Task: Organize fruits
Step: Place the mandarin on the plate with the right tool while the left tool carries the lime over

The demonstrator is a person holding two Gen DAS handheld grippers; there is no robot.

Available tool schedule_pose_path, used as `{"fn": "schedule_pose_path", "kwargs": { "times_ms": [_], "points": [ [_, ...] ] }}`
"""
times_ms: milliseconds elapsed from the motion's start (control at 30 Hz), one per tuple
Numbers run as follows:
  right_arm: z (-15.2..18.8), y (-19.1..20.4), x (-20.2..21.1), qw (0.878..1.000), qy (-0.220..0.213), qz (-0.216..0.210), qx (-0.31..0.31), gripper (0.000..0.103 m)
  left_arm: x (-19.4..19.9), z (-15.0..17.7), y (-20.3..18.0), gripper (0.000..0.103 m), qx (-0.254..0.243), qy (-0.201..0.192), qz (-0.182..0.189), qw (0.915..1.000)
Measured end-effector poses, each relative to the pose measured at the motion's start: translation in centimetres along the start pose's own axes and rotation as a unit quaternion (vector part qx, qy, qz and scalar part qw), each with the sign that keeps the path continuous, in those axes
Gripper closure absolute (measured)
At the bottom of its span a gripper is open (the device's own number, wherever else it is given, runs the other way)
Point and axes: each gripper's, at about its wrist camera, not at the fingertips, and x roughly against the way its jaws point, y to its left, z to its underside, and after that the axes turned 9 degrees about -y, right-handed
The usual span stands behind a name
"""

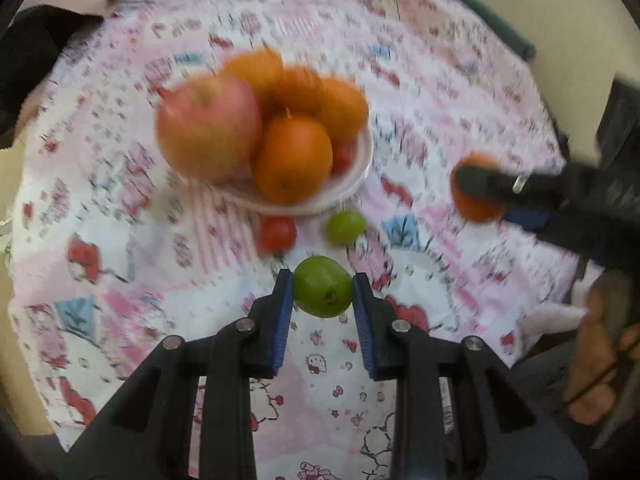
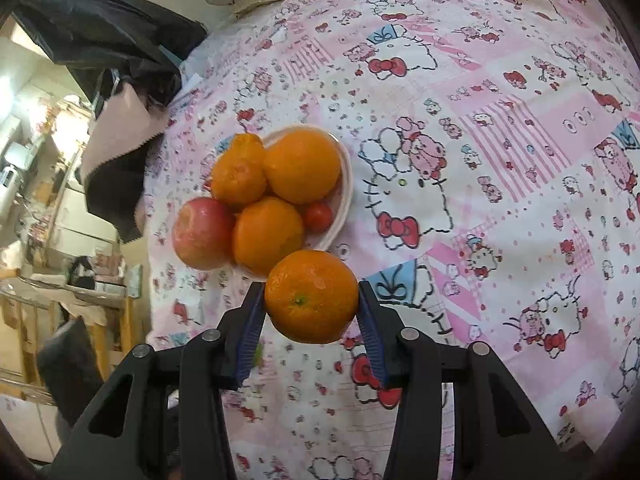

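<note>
Smooth round green fruit [image 1: 322,292] sits clamped in the left hand-held gripper [image 1: 322,294]; right hand-held gripper [image 2: 312,308] clamps a glossy, dimpled orange mandarin [image 2: 311,296].

Left wrist view looks down along its fingers from close above the patterned cloth [image 1: 400,60], facing the heaped plate [image 1: 362,168] just ahead; blurred. Right wrist view sits higher, tilted down over the same cloth [image 2: 520,120], plate [image 2: 347,184] farther ahead, room edge at left. Both share plate, cloth; right gripper [image 1: 476,188] shows at the left view's right side.
</note>
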Motion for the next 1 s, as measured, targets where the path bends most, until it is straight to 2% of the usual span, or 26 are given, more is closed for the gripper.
{"fn": "schedule_pose_path", "kwargs": {
  "times_ms": [133, 300, 500, 667, 833, 1000],
  "points": [
    [-0.4, 0.6, 0.3, 1.0, -0.005, -0.014, 0.001, 0.055, 2.8, -2.2, 0.9, 0.077, 0.006, -0.034, -0.002, 0.9994],
    [-0.6, 0.8, 0.3, 1.0, -0.003, -0.029, -0.006, 0.055, 5.7, -5.1, 2.1, 0.077, -0.02, -0.07, -0.029, 0.9969],
    [-1.8, 2.0, -0.1, 0.999, -0.001, -0.042, 0.005, 0.055, 5.9, -7.4, 4.1, 0.077, -0.025, -0.083, -0.056, 0.9946],
    [-5.1, 3.5, -1.2, 0.998, -0.009, -0.05, 0.023, 0.055, 4.7, -8.4, 4.6, 0.077, -0.02, -0.085, -0.052, 0.9949],
    [-9.2, 4.9, -4.5, 0.997, -0.009, -0.057, 0.046, 0.055, 3.2, -9.1, 5.0, 0.077, -0.019, -0.088, -0.05, 0.9946],
    [-12.9, 6.0, -10.2, 0.996, -0.003, -0.048, 0.08, 0.055, 2.3, -9.4, 5.8, 0.077, -0.016, -0.089, -0.056, 0.9943]
  ]
}}
